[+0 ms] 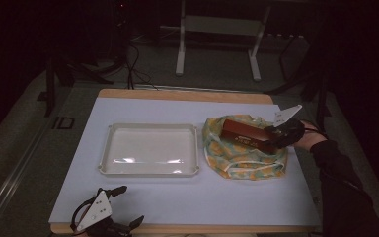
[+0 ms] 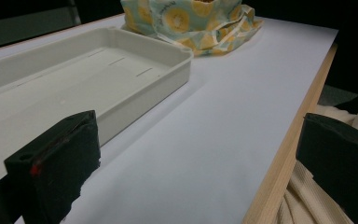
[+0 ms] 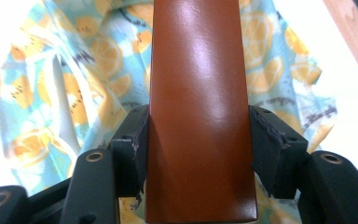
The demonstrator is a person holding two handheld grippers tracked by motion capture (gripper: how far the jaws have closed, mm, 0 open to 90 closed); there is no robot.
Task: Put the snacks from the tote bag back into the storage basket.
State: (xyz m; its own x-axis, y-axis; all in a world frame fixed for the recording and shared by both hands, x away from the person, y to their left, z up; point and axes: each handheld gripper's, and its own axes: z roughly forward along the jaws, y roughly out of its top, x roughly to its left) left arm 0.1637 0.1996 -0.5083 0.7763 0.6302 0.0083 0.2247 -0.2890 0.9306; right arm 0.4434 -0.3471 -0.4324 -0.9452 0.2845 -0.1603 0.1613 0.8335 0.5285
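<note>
Brown box [image 3: 198, 116] clamped end-on between the jaws of the right gripper [image 1: 280, 134], pads pressed to both long sides, glossy top face running straight away from the camera. Lying over the mouth of the lemon-print bag [image 1: 242, 148], far end toward the tray, near end in the jaws; hard to tell from above whether riding clear of the cloth or resting on it. Looks like a lift-out under way: grasp made, box at or just above the bag's opening, not yet carried anywhere.

Bag slumped open just right of the tray [image 1: 149, 149], fabric folded down in a ring, handles loose at the near side. Anything else inside hidden under the box and folds.

Tray empty, white, glare along its near wall, nothing yet set in it. Likely the box's destination, so the whole transfer is left: clear the bag, cross leftward, lower and release.

Left gripper [image 1: 109, 213] down at the table's near edge, below the tray's near left corner, jaws spread wide with nothing between them, only bare white table [image 2: 233, 121] in the gap. Idle, well apart from the bag. Cream cloth [image 2: 307, 196] showing past the wooden table edge beside its right jaw.

Grip secured, carry and placing all to come.
</note>
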